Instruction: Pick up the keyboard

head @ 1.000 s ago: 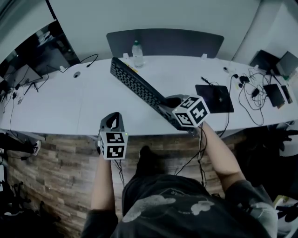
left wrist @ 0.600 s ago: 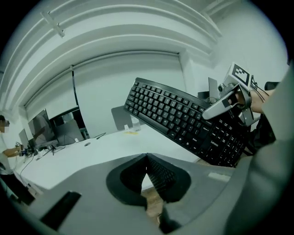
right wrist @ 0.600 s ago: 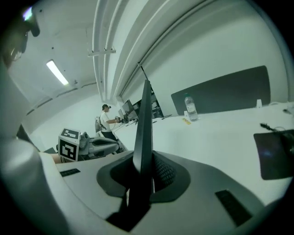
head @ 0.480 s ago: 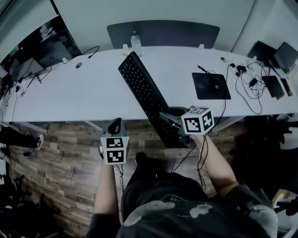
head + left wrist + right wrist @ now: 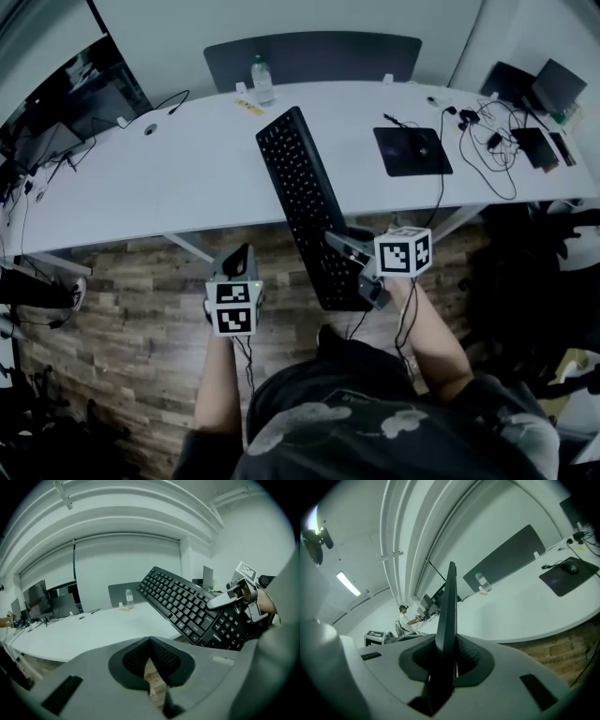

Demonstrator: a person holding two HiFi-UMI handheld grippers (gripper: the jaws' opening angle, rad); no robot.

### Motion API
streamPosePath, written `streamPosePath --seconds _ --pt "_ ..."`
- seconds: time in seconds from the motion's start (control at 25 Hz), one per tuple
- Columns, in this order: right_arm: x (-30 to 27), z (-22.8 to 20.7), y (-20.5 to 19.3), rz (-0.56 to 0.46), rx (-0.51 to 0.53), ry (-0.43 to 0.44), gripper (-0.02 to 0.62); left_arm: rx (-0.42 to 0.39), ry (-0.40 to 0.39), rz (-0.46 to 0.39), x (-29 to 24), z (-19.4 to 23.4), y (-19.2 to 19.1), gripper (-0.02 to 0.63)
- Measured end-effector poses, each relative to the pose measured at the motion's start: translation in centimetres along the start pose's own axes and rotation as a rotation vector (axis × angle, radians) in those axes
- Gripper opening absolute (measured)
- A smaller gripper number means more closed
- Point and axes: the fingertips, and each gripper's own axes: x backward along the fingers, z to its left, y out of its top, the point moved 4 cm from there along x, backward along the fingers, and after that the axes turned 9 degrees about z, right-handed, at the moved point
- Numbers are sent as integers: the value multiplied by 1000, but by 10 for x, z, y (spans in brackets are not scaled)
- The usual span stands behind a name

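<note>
The black keyboard [image 5: 307, 202] is off the desk, tilted, its far end over the white desk [image 5: 141, 187] and its near end past the front edge. My right gripper [image 5: 364, 274] is shut on that near end. In the right gripper view the keyboard [image 5: 449, 606] stands edge-on between the jaws of the right gripper [image 5: 447, 651]. My left gripper [image 5: 234, 267] hangs over the floor to the keyboard's left, shut and holding nothing. In the left gripper view the keyboard [image 5: 187, 604] shows key side up, to the right of the left gripper [image 5: 150, 646].
On the desk stand a water bottle [image 5: 262, 80] at the back, a mouse pad with a mouse [image 5: 412, 150] and tangled cables [image 5: 487, 141] to the right, and monitors [image 5: 56, 122] at far left. A wood-pattern floor [image 5: 141, 309] lies below. A person [image 5: 404, 618] sits far off.
The keyboard has swung from lying diagonally across the desk to pointing nearly straight away, and has come toward the person past the desk edge. Both grippers have drawn back from the desk.
</note>
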Motion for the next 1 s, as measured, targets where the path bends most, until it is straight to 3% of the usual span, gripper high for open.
streamPosePath --seconds 0.32,1.0 --pt "11 33 -46 -17 -15 -28 74 -14 -74 -4 34 -13 -34 2" --pt "51 90 -142 -65 -43 -77 75 -33 -139 -40 109 -50 -103 2"
